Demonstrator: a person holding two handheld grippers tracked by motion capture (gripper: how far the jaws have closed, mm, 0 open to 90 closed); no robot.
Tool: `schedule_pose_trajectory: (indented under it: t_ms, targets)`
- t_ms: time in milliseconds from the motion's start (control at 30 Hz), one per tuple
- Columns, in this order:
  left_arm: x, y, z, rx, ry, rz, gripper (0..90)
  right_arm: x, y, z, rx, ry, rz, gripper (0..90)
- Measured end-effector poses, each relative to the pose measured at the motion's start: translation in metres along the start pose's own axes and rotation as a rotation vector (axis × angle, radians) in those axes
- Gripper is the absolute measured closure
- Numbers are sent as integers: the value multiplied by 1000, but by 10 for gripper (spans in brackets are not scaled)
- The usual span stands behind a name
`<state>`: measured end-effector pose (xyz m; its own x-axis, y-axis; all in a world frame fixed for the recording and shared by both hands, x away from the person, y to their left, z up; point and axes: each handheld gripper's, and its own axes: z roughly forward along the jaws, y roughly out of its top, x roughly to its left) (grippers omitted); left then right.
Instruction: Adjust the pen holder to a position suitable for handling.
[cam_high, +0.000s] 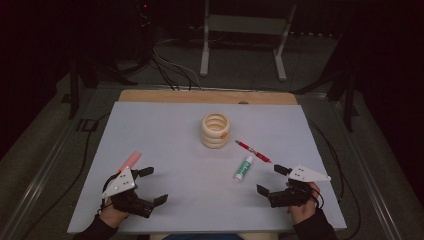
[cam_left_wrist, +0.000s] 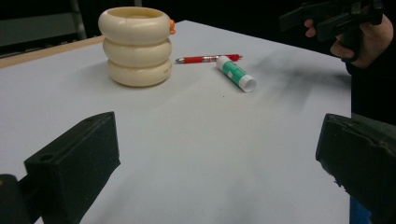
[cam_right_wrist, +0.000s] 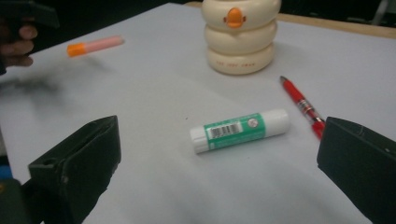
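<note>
A cream ringed pen holder (cam_high: 215, 131) (cam_left_wrist: 135, 44) (cam_right_wrist: 240, 35) with an orange beak stands upright mid-table. To its right lie a red pen (cam_high: 253, 151) (cam_left_wrist: 205, 59) (cam_right_wrist: 301, 103) and a green-and-white glue stick (cam_high: 244, 168) (cam_left_wrist: 236, 72) (cam_right_wrist: 240, 130). A pink marker with an orange cap (cam_high: 130, 161) (cam_right_wrist: 95, 45) lies at the left. My left gripper (cam_high: 155, 186) (cam_left_wrist: 215, 158) rests near the front left, open and holding nothing, just below the marker. My right gripper (cam_high: 270, 180) (cam_right_wrist: 215, 163) is open and holding nothing, a little short of the glue stick.
A pale grey mat (cam_high: 175, 130) covers the wooden table, whose back edge (cam_high: 200, 96) shows beyond it. Past the table stand a white metal frame (cam_high: 245, 40) and floor cables (cam_high: 170, 70). The other hand's gripper (cam_left_wrist: 331, 16) shows far off in the left gripper view.
</note>
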<state>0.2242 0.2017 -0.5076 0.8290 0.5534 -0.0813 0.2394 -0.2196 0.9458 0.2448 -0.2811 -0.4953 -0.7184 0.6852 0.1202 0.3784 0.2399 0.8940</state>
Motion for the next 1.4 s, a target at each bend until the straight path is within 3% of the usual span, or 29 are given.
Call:
schedule_pose_trajectory:
  t_ms: [267,533,733,1100,1400]
  targets:
    - [0,0,1,7,1,-6,2,4,0,3,38,-32,-20,0]
    - [0,0,0,4,3,-4,2,10,5,2,53,-31,-24,0]
    - [-1,1,1,6,-4,5,2,22,16,0,59,-15,-36,0]
    - [-2,2,1,-2,-4,6,2,29,46,-4,3,14,-19,0]
    - [-1,2,0,-9,-7,-6,2,22,69,3,-57,20,4,0]
